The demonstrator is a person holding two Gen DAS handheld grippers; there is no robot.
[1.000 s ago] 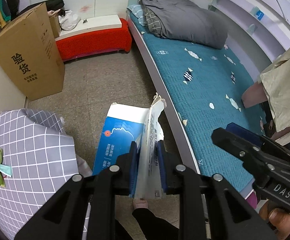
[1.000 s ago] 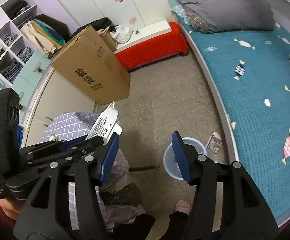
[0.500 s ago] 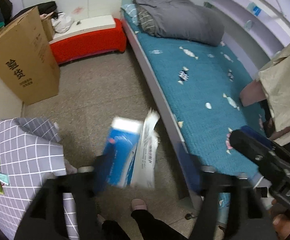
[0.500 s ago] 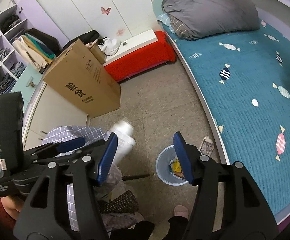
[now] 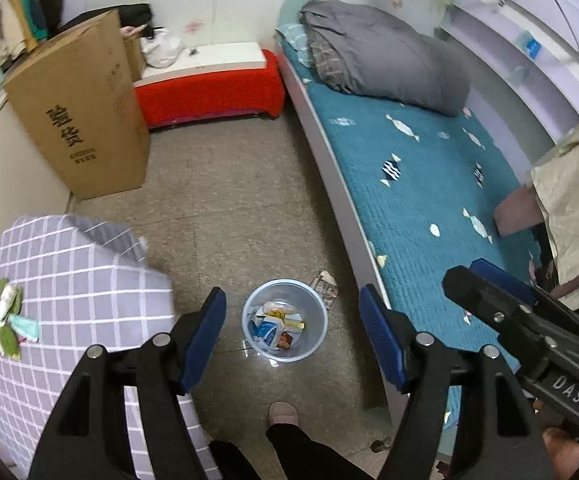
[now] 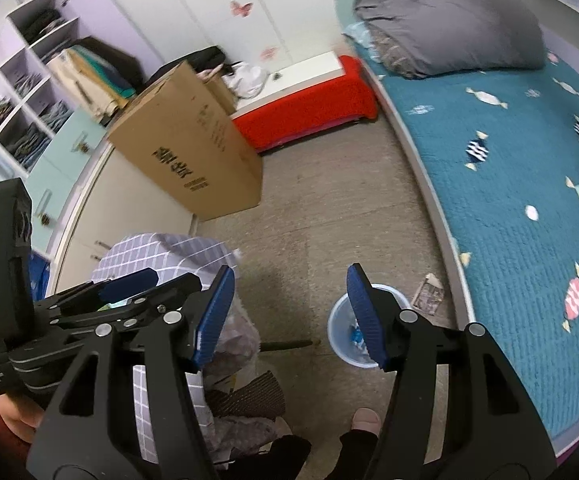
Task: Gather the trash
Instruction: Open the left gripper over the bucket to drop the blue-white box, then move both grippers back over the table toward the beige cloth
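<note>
Pale blue translucent wastebasket (image 5: 284, 320) on the speckled floor (image 5: 229, 200), between the grey checked cloth (image 5: 69, 280) over the tabletop on one side and the bed (image 5: 429, 184) with its teal quilted cover on the other. Round, open-topped, upright. Inside: a blue-and-white carton (image 5: 263, 330), a pale wrapper with yellow print (image 5: 275, 309), a yellow strip and a small reddish scrap, all lying loose at the bottom. Just beside the basket's rim, toward the bed frame, a crumpled printed wrapper (image 5: 325, 286) flat on the floor, apart from the basket.

Left claw (image 5: 291, 336) above the wastebasket, blue-padded fingers (image 5: 205, 332) spread wide, released, nothing between them, touching nothing; basket seen through the gap. Right claw (image 6: 289, 314) likewise open and empty, fingers (image 6: 363, 316) parted about as far, one pad overlapping the basket's near rim in the right wrist view, well above it and not in contact. Right claw also visible at the edge of the left wrist view, over the bed's edge.

A pink slipper toe (image 5: 283, 414) on the floor close to the basket. Tall brown cardboard box (image 5: 85, 120) with black characters upright against the cupboard, a red-covered bench (image 5: 209, 88) behind it, a grey duvet (image 5: 381, 56) rolled at the head of the bed.
</note>
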